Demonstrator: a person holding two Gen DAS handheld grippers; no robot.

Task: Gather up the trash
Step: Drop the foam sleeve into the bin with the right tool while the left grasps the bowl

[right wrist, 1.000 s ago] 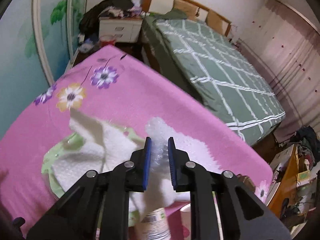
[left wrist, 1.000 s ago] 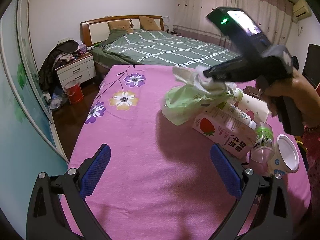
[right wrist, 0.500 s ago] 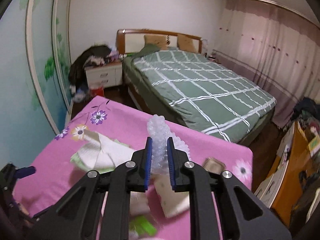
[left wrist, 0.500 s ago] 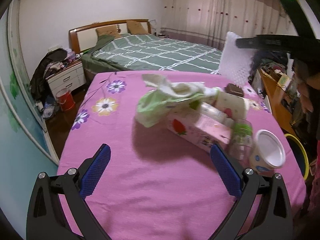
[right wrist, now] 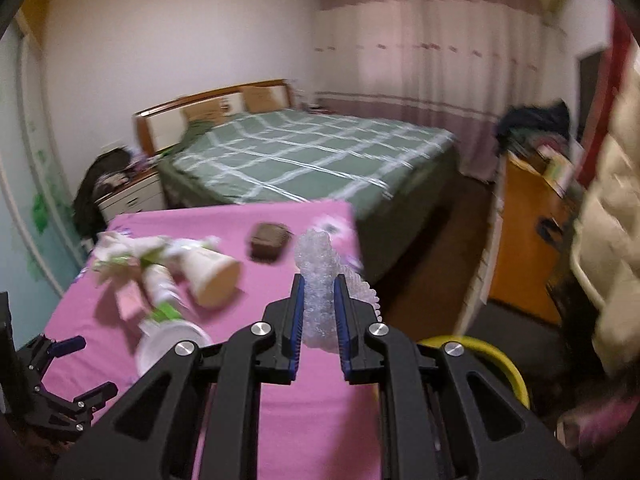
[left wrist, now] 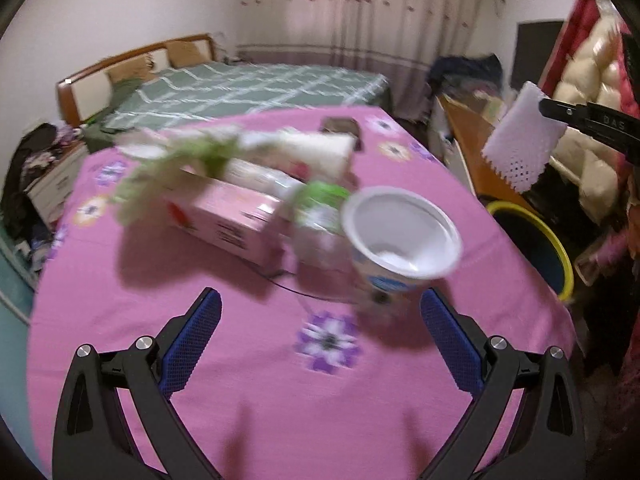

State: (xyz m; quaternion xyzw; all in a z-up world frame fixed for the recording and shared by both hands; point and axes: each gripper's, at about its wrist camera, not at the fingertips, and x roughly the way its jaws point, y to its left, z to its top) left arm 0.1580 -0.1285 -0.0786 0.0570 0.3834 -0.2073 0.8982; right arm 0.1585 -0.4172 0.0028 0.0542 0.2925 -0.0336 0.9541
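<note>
Clamped on a white foam net sleeve [right wrist: 320, 280], the right gripper [right wrist: 318, 330] now hangs off the right edge of the pink table [left wrist: 280, 400], above the floor beside the yellow-rimmed bin [right wrist: 496, 356]. A second ago it was pinching that sleeve low over the trash pile; half a second ago it had lifted clear; now it has swung right, so the sleeve is well apart from the rest and close to the drop. In the left wrist view the sleeve [left wrist: 520, 140] dangles from the black fingers just above and behind the bin [left wrist: 556, 248], which sits at the table's right side. I judge that one piece is nearly collected and only needs lowering over the rim and letting go.

Wide apart and empty, the left gripper [left wrist: 320, 344] hovers low over the near table, aimed at the pile. It has also turned right over the last second, so the pile sits nearer its centre. Nearest it lies a white cup [left wrist: 400, 236] on its side, mouth toward the camera. Behind are a clear bottle with a green label [left wrist: 316, 216], a pink strawberry carton [left wrist: 224, 220], and a green bag with tissue [left wrist: 168, 164]. Far back sits a small brown object [left wrist: 340, 124], then the green bed [left wrist: 248, 84].
</note>
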